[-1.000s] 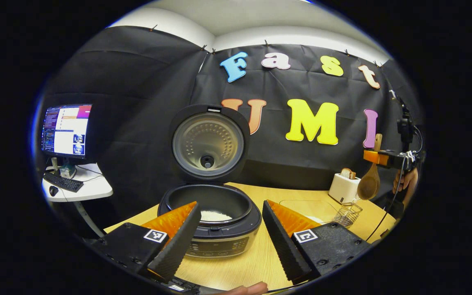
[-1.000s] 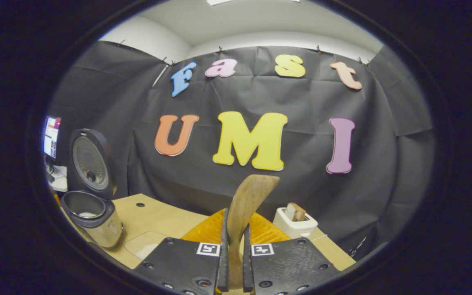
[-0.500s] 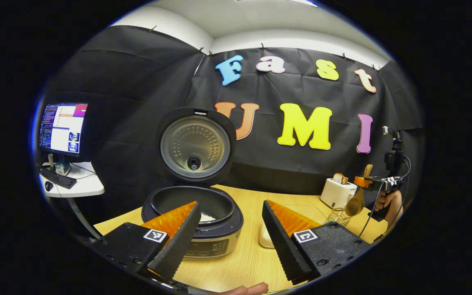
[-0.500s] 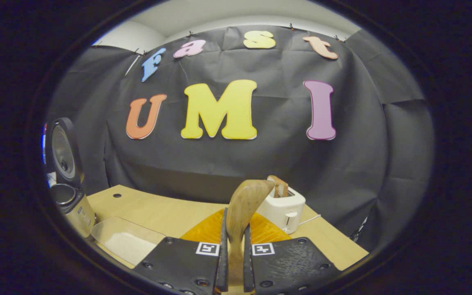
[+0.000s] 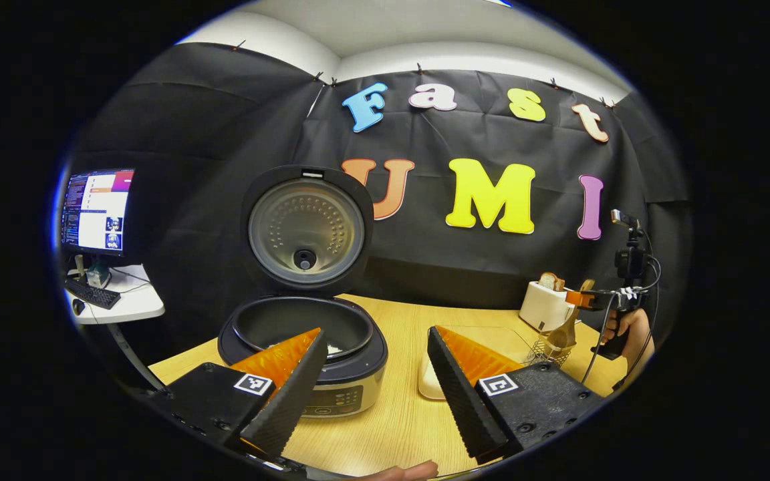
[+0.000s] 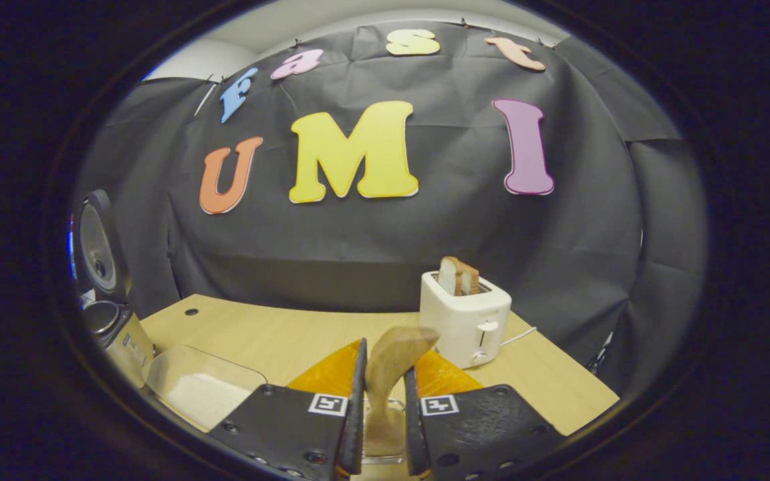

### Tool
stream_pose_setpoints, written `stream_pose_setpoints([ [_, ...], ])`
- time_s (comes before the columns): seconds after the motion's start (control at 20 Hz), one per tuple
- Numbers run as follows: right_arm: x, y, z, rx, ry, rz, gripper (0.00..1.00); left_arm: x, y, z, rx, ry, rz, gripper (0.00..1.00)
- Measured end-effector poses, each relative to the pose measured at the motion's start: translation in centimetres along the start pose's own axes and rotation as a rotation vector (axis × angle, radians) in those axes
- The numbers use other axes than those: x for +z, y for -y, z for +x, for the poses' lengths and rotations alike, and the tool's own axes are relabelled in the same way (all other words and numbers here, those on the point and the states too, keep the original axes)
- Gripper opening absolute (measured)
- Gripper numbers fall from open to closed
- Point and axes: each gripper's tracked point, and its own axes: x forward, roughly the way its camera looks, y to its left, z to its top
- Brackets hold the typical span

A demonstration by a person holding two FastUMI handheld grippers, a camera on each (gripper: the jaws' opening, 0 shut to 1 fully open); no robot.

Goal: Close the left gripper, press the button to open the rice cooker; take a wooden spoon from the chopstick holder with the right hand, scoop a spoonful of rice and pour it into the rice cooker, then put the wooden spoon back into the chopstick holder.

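Wooden and smooth, the spoon [image 6: 392, 361] stands clamped between the 2 ribbed black fingers of my right hand-held gripper [image 6: 380, 407], its bowl down in the wire chopstick holder [image 5: 554, 350]. My left hand-held gripper [image 5: 375, 381] hangs spread wide before the round rice cooker [image 5: 305, 347], whose lid stands upright; white rice lies in its dark pot. A pale wood worktop [image 5: 412, 414] carries a shallow tray [image 6: 191, 387] of rice and a white toaster [image 6: 465, 319]. Black cloth walls the booth.

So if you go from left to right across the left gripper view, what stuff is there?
Monitor → open rice cooker → rice tray → toaster with bread → wooden spoon in the right tool → hand.
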Motion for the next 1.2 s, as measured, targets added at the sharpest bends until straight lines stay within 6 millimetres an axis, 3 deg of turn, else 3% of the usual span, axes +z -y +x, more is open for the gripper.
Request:
stream_pose_setpoints([
  [0.05, -0.1, 0.1, 0.0, -0.002, -0.001, 0.008, 0.3, 0.0, -0.1, 0.0, 0.001, 0.003, 0.0, 0.86],
  [0.1, 0.0, 0.6, 0.1, -0.017, 0.004, 0.01, 0.41, 0.4, -0.1, 0.2, 0.001, 0.004, 0.0, 0.96],
  [0.2, 0.8, 1.5, -0.4, -0.057, 0.023, -0.006, 0.41, 0.4, -0.2, 0.2, 0.003, 0.005, 0.002, 0.96],
  [0.3, 1.3, 1.9, -1.0, -0.071, 0.041, -0.016, 0.57, 0.3, -0.2, 0.1, 0.002, 0.003, 0.002, 0.96],
  [0.45, 1.8, 2.2, -1.9, -0.069, 0.048, -0.014, 0.72, 0.4, -0.1, 0.0, 0.004, 0.004, 0.003, 0.96],
  [0.5, 1.9, 2.3, -2.3, -0.071, 0.049, -0.013, 0.84, 0.5, -0.1, -0.2, 0.005, 0.007, 0.006, 0.96],
  [0.6, 1.9, 2.8, -3.2, -0.077, 0.05, -0.009, 0.96, 0.8, -0.1, -0.3, 0.009, 0.017, 0.01, 0.96],
  [0.95, 1.5, 3.5, -7.6, -0.058, 0.071, -0.04, 0.96, 1.0, -0.3, -1.1, 0.019, 0.018, 0.014, 0.96],
  [1.2, 0.0, 4.1, -11.6, -0.076, 0.081, -0.136, 0.96, 1.7, -0.7, -1.3, 0.034, 0.02, 0.011, 0.96],
])
